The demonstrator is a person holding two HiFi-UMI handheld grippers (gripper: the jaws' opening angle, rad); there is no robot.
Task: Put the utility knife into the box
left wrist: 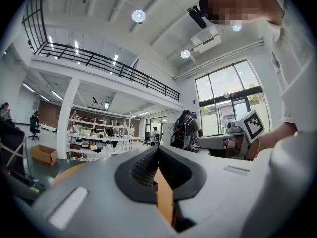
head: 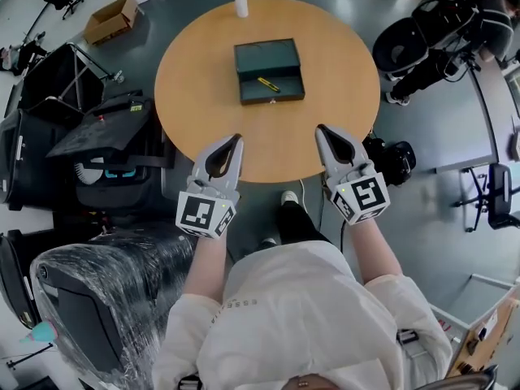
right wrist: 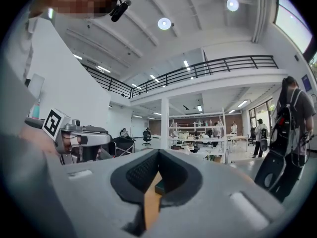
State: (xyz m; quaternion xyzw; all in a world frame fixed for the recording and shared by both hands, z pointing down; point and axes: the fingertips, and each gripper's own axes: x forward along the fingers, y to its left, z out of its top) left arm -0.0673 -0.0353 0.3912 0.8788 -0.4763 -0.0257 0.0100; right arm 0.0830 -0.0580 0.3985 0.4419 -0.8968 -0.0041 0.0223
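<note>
Head view looks down on two claws over the near edge of one round wooden table (head: pixel 195 80). The left claw (head: pixel 237 138) and the right claw (head: pixel 320 127) are well apart from each other, their tips aimed toward the table's middle. In the left gripper view the left claw's (left wrist: pixel 158 148) jaws meet at the tips, with nothing held and only a strip of tabletop showing through the hollow behind them. In the right gripper view the right claw's (right wrist: pixel 158 152) jaws are likewise pressed together and empty. A corner of the dark green box (right wrist: pixel 160 187) shows through that hollow. Farther out, near the table's centre, that single box (head: pixel 268 57) lies open in two halves. One yellow utility knife (head: pixel 269 84) lies inside the half nearer the person, well apart from both claws. Beyond the box, one white bottle (head: pixel 240 0) stands upright at the far edge. Off the table, one cardboard carton (head: pixel 111 19) sits on the floor at the upper left.
</note>
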